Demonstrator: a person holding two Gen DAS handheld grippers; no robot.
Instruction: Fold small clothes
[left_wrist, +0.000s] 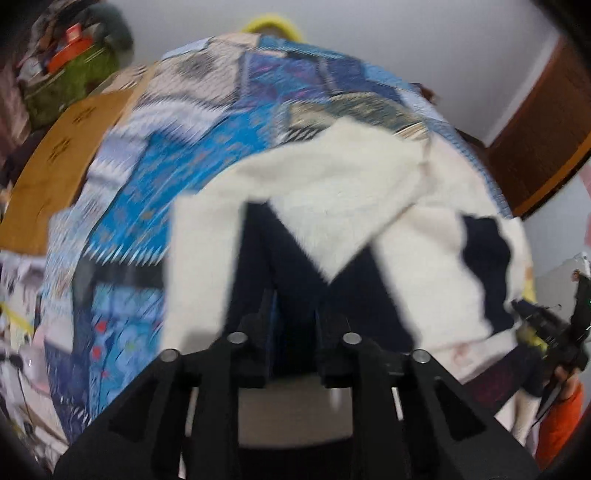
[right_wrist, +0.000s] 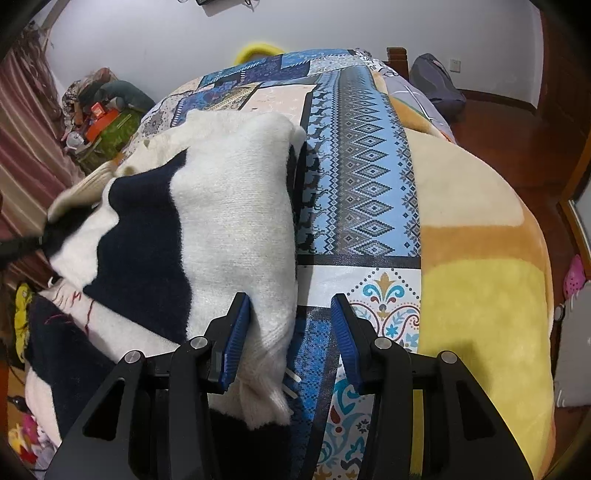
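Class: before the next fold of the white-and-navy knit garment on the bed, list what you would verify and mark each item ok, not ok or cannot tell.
1. Right gripper open: ok; jaws apart.
2. Fluffy white-and-navy knit garment on the blue patterned bedspread: ok.
3. Garment's right edge inside the right jaws: ok; the white edge lies between the blue pads.
4. Left gripper gripping fabric: cannot tell; blurred.
5. Garment flat: not ok; layers overlap.
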